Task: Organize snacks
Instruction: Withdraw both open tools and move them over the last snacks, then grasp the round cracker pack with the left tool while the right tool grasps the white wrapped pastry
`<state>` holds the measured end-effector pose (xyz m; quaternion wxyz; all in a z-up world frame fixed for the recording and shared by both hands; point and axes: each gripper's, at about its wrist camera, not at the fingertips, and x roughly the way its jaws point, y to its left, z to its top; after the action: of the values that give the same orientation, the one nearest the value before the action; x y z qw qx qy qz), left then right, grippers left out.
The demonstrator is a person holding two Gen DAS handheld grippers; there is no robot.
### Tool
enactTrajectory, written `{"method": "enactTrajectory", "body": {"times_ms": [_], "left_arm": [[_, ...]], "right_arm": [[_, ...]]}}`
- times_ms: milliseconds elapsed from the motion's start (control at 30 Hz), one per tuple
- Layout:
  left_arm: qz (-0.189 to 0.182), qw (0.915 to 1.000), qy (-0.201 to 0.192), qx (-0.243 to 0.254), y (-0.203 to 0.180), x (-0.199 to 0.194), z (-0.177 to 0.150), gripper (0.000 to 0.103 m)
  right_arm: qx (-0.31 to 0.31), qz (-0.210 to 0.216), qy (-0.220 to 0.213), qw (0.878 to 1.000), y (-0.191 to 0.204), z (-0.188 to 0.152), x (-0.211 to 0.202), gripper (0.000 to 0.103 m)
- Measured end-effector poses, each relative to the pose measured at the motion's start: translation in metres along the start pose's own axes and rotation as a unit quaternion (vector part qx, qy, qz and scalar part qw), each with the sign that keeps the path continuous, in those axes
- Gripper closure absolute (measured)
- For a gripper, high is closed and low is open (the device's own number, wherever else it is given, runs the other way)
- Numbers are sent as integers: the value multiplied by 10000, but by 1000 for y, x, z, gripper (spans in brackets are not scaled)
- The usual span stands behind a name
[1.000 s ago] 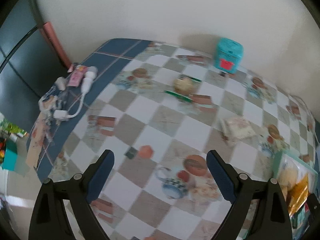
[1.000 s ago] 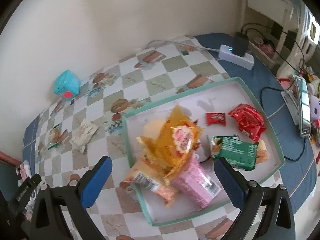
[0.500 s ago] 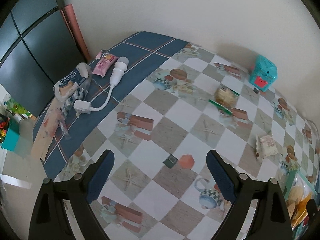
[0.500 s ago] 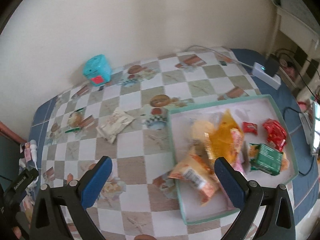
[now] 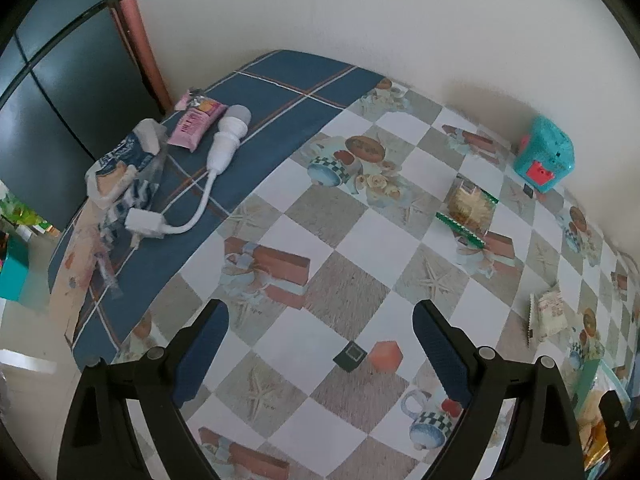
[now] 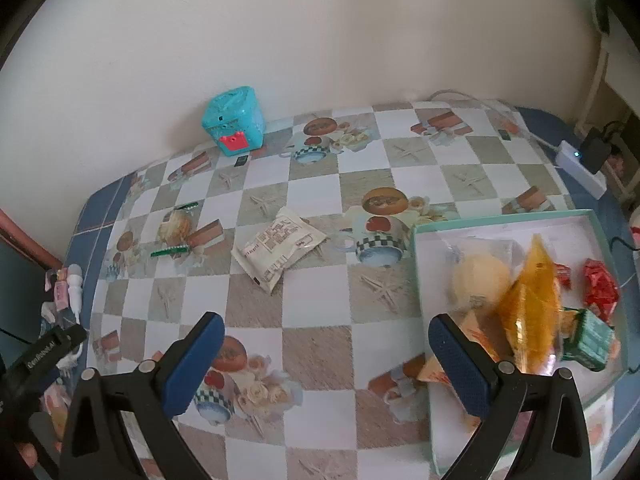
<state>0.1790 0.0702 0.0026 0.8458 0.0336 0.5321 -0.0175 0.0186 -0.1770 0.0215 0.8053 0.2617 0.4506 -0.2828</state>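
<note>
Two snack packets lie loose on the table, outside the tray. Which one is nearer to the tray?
The white packet with printed text, lying flat mid-table, is nearer the tray. The clear one with green ends lies further left, toward the table's blue border.

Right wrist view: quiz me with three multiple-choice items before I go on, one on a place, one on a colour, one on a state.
1. Where does the white snack packet lie?
A. in the tray
B. on the checked tablecloth, left of the tray
C. between the gripper's fingers

2. What colour is the small cube box by the wall?
A. teal with a red patch
B. yellow
C. black

3. How does the right gripper stand?
A. shut on a packet
B. shut on nothing
C. open with nothing between its fingers

Answers: 1 B, it rests on the cloth outside the tray; 2 A, teal sides with a red front patch; 3 C, the blue pads stand wide apart over bare cloth.
</note>
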Motion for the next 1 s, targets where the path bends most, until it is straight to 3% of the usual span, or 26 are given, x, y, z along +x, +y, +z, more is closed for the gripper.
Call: {"method": "enactTrajectory", "body": {"times_ms": [200, 467, 633, 867, 1000], "left_arm": [[63, 9989, -140, 452, -16, 18, 10, 9], [-565, 9936, -189, 962, -49, 39, 44, 9], [-1075, 9866, 46, 1227, -79, 63, 66, 9], [-1099, 9816, 187, 1551, -119, 99, 86, 9], [-1051, 9794, 238, 1707, -136, 113, 90, 9]], "right_arm": [[127, 124, 104, 9998, 3, 10, 23, 0], [174, 252, 339, 9990, 21, 34, 61, 0], [320, 267, 601, 9973, 27, 51, 91, 0], [755, 212, 1091, 9909, 28, 64, 133, 0], [697, 54, 1123, 9912, 34, 65, 143, 0]]}}
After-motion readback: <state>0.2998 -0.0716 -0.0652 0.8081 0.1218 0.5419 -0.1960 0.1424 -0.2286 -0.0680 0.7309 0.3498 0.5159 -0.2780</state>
